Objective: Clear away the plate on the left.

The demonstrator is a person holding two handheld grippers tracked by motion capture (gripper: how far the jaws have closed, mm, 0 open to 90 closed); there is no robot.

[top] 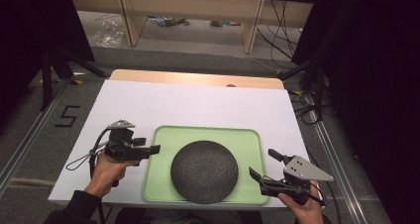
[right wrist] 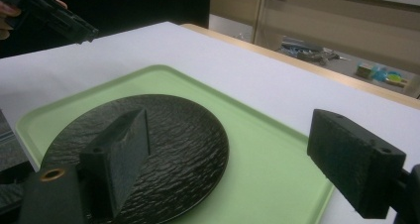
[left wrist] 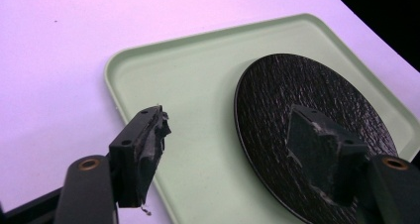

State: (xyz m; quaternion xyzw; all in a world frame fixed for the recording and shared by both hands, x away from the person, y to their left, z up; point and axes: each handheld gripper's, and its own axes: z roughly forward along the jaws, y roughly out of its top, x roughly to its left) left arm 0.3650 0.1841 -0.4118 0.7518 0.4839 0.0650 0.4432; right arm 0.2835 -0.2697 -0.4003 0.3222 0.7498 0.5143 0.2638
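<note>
A round black plate (top: 204,171) with a rough, rippled surface lies flat on a pale green tray (top: 247,140), toward the tray's near edge. Being a disc, it has no long axis and points no particular way. The tray is a rounded rectangle with a low raised rim, its long side running from 9 o'clock to 3 o'clock across the white counter (top: 198,102).

At about 4 o'clock from the plate, the right claw (top: 265,164) is held low by the tray's near right corner, its jaws spread wide and empty, aimed toward 10 o'clock. At 9 o'clock from the plate, the left claw (top: 154,148) sits just beside the tray's left rim, pointing toward 3 o'clock; in the left gripper view its jaws are spread, holding nothing, with worn pads (left wrist: 153,135).

Beyond the counter's far wooden edge lie grey floor and cables.
</note>
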